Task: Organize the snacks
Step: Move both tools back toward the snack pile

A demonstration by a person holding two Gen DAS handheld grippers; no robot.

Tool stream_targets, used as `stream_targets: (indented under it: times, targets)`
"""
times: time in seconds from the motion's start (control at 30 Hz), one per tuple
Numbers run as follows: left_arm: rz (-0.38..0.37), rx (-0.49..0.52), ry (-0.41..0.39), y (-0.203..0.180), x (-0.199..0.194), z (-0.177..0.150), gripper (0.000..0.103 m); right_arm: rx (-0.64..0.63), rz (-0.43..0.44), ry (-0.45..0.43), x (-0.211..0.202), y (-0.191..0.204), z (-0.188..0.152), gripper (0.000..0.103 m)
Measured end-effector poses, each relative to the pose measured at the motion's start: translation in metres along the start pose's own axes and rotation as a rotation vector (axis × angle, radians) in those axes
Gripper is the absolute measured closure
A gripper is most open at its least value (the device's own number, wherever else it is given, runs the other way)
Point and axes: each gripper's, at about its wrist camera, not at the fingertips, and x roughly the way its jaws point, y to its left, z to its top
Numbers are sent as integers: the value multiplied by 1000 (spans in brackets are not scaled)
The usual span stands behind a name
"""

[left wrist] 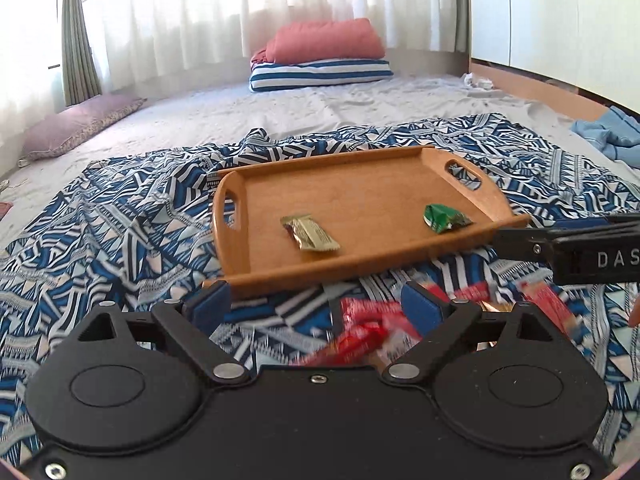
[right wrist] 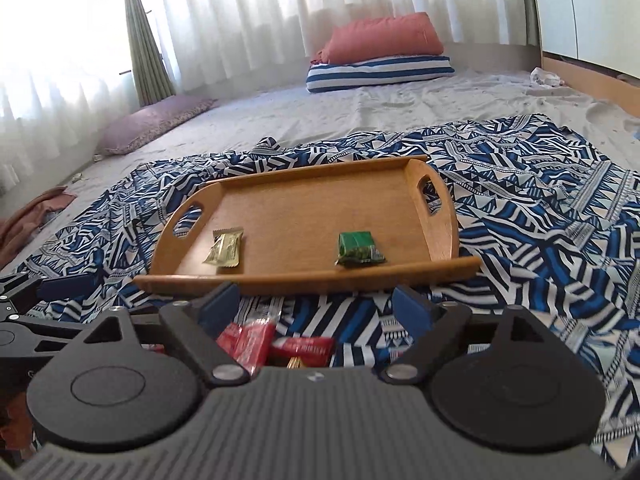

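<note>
Both the left gripper (left wrist: 316,300) and the right gripper (right wrist: 316,300) have their jaws spread wide, holding nothing. Red snack packets (right wrist: 256,340) lie on the patterned cloth (right wrist: 540,240) below the jaws, short of the wooden tray (right wrist: 304,276). In the tray lie a gold packet (right wrist: 226,248) and a green packet (right wrist: 358,249). Their print is unreadable.

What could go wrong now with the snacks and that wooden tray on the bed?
1. The wooden tray sits on a wrinkled patterned cloth, so a bump may tip it and slide the gold packet and green packet.
2. The red packets lie bunched in a pile, so open tongs may pinch two at once.
3. The left tongs and right tongs are close together and might collide.
</note>
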Motion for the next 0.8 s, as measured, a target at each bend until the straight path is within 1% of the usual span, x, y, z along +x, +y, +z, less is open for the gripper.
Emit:
stream_targets:
  times: [0.13,0.33,0.47,0.6,0.8]
  targets:
    - [1,-19,-8,0,-17,-19,10,-15,-18,-25,-19,6,-23,7]
    - [36,3,-34,1,-35,-44,9,-61,-49,-58,-42,14,-56,0]
    - [31,3,-41,3,-41,-57,8,-87,-75,-86,-54,19,-68,0]
    - [31,0,-31,2,-43,-68,7,-108,-109,-88,-57,24,-81,0]
    - [35,18,-2,-3,-37,-81,7,-130,-147,-60,-50,29,-101,0]
